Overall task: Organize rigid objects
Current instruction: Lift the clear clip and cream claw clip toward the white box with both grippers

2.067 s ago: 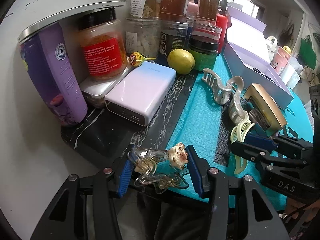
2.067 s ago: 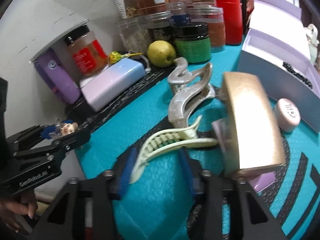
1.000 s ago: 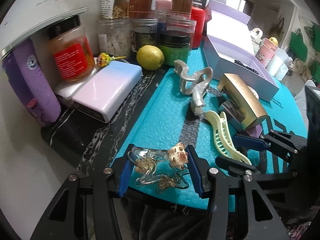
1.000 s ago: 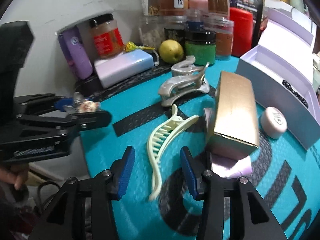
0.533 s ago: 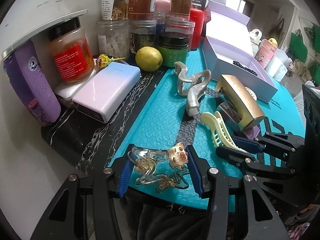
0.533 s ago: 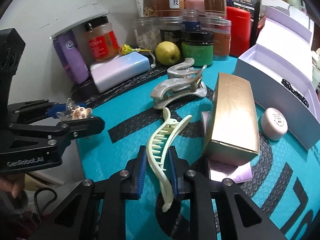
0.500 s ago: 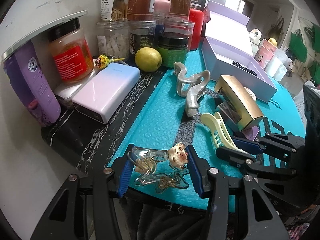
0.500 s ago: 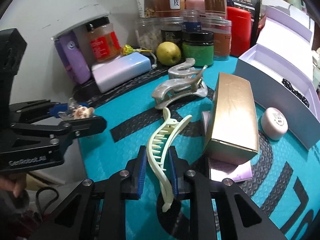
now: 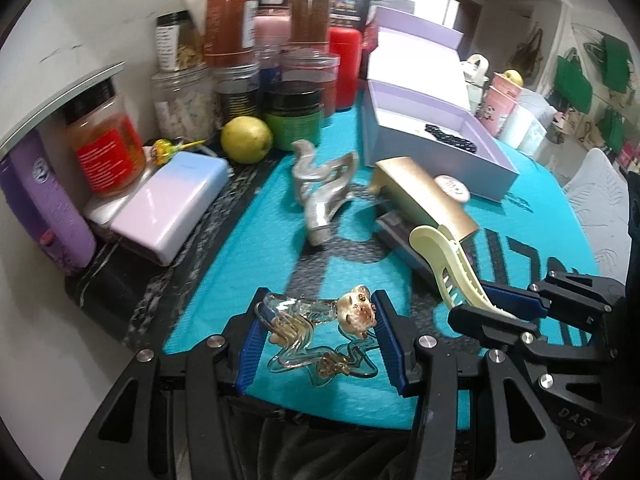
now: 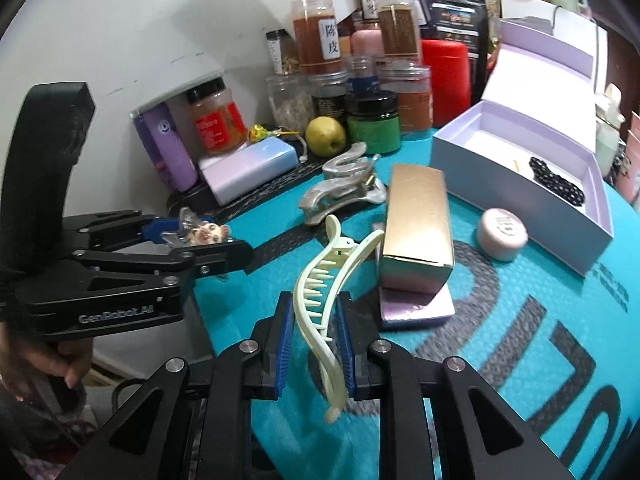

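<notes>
Cream plastic hair claw (image 10: 320, 300) clamped between the blue pads of the right hand-held gripper (image 10: 314, 346), its toothed end tilted up and clear of the teal mat (image 10: 520, 360) on the bench. The left hand-held gripper (image 9: 318, 340) is clenched on a clear hair clip (image 9: 316, 336) with a small animal face, held at the near left edge of the mat. Both pieces are thus in hand; the step is judged to be the carry after pick-up. A silver hair claw (image 10: 344, 192) and a gold box (image 10: 416, 220) lie on the mat just beyond. The open lilac box (image 10: 520, 160) at far right, holding a black beaded item, seems the likely store. The next move calls for passing above the gold box and loosening the grip only inside the walls.
</notes>
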Motion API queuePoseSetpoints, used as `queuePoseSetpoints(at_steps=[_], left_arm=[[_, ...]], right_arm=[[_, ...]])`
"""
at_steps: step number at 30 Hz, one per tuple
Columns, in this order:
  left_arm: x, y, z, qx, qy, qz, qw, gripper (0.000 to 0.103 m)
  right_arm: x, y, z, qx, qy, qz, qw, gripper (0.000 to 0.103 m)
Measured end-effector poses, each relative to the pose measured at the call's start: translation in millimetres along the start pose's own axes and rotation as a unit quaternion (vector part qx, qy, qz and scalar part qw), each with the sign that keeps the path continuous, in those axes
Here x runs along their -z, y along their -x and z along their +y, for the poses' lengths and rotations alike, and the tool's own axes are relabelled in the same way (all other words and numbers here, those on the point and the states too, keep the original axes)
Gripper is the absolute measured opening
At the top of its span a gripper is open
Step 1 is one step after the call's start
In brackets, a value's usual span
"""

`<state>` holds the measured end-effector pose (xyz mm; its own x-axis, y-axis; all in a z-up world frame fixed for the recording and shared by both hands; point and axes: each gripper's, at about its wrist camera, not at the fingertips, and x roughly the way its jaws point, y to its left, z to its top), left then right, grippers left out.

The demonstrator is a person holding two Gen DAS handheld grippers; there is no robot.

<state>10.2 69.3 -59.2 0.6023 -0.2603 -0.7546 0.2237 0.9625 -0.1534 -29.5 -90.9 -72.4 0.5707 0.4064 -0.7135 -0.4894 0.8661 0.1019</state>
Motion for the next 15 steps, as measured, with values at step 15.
queuePoseSetpoints(at_steps=[15], left_arm=[[-10.5,-5.8,-54.6,0.050,-0.037,0.002,0.9981,0.050]], right_arm=[[17.7,49.1,-37.9,0.020,-0.050,-0.019,0.998,0.021]])
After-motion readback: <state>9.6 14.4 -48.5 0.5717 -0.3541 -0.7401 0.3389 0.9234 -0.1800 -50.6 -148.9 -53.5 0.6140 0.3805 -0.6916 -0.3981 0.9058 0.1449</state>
